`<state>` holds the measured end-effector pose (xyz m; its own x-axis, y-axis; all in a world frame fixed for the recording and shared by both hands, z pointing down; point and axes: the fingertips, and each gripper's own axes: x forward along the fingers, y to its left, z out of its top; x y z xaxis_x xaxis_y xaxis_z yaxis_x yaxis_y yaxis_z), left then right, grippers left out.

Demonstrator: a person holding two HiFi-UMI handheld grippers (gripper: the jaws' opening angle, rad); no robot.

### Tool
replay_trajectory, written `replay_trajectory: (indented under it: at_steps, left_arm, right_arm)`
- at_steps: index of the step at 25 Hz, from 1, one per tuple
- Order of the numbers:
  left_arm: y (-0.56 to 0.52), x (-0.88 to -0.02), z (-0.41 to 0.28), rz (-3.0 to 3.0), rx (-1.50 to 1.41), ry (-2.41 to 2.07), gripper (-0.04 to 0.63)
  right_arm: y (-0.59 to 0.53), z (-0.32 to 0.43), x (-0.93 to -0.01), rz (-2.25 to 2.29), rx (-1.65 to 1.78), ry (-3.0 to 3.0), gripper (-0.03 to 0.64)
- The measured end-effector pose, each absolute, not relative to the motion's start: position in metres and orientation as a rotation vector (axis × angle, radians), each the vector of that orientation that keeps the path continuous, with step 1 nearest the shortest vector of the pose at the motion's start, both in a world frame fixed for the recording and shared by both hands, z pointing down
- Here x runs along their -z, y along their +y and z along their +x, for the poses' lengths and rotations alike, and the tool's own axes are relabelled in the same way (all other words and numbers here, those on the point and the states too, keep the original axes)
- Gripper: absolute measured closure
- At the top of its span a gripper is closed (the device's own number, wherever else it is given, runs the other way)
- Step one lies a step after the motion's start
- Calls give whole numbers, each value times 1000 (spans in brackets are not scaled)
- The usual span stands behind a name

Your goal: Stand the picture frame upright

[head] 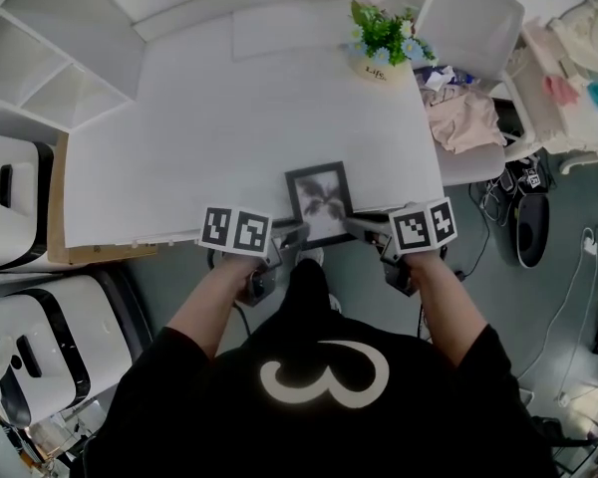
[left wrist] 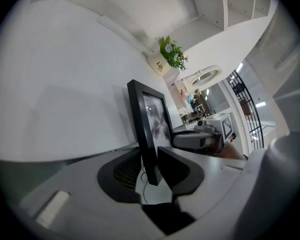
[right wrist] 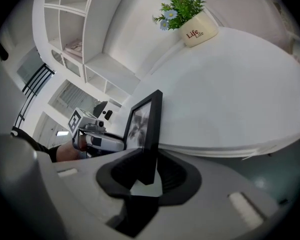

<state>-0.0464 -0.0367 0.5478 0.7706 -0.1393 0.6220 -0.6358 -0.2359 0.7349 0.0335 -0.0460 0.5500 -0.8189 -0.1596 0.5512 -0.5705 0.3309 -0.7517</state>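
A white surface [head: 229, 118] is noted, with a potted plant [head: 384, 40] standing near its far right corner: green leaves, pale flowers, and a cream pot printed "Life". A white chair [head: 470, 13] is set just beside that corner, and a crumpled beige cloth [head: 463, 119] is laid on its seat. White shelving [head: 50, 58] is recorded at far left, white machines [head: 10, 202] with black panels on the floor nearer, and cables [head: 578, 267] on the floor at right.
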Motion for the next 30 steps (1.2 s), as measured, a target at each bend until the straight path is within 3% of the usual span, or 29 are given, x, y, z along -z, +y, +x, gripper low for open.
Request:
replay_trajectory:
  at_steps: [12, 30]
  left_arm:
    - [-56, -506, -51, 1993, -635, -670, 489]
    - [-185, -432, -81, 2371, -613, -992, 492]
  right_arm:
    - [-62, 28, -507, 723, -1167, -2350, 518]
    - [-189, 1, -437, 915, -517, -2506, 517]
